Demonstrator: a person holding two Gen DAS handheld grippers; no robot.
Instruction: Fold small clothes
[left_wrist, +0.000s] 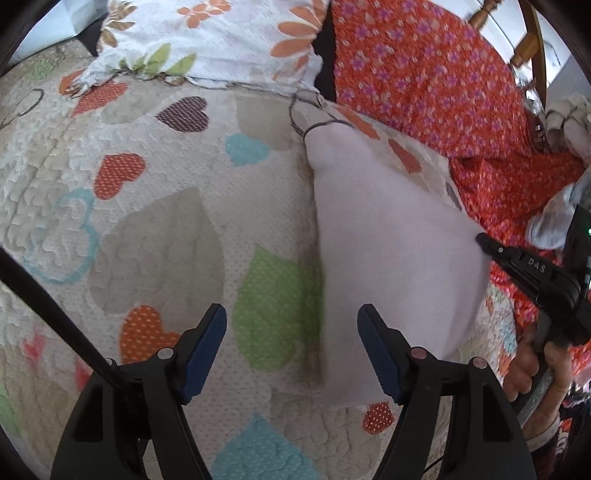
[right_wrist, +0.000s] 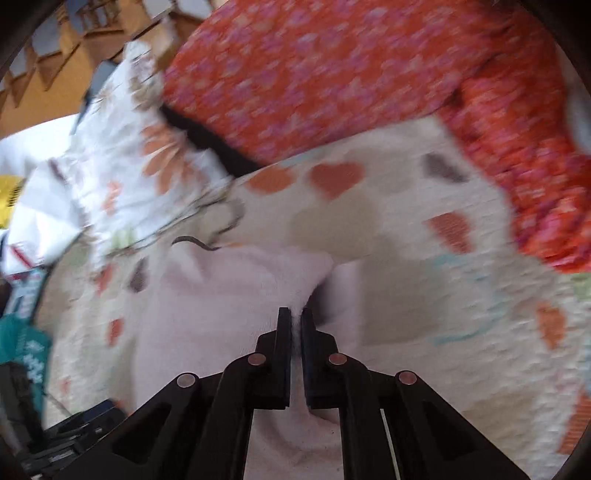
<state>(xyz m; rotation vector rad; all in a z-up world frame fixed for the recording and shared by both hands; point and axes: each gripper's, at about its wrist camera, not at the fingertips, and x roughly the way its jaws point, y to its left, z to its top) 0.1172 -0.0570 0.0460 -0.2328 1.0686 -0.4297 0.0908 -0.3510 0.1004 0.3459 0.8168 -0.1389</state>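
2 grippers: both in view above a heart-patterned quilt (left_wrist: 155, 229).
Left gripper (left_wrist: 291, 350): jaws wide apart, holding nothing; blue pads (left_wrist: 207, 347) face each other at 6 o'clock of the left wrist view, over a green heart on the quilt.
Right gripper (right_wrist: 293, 317): jaws pressed together on a pinch of pale cloth, seen at 6 o'clock of the right wrist view; the same tool enters the left wrist view from 3 o'clock with its tip on the cloth's right edge.
Small garment (left_wrist: 391, 251): pale pink-white, smooth, lying on the quilt from the centre of the left wrist view toward 5 o'clock; its lower left corner sits just beside the left gripper's right finger. In the right wrist view it (right_wrist: 229, 295) bunches upward where the jaws clamp it.
Hand (left_wrist: 532, 365): at 4 o'clock, wrapped around the right gripper's handle.
Red floral fabric (left_wrist: 424, 74): at 1 o'clock, beyond the garment.
White floral pillow (left_wrist: 207, 40): at 12 o'clock, resting on the quilt's far edge.
Sharpness: right wrist view is motion-blurred, so fine detail there cannot be told.
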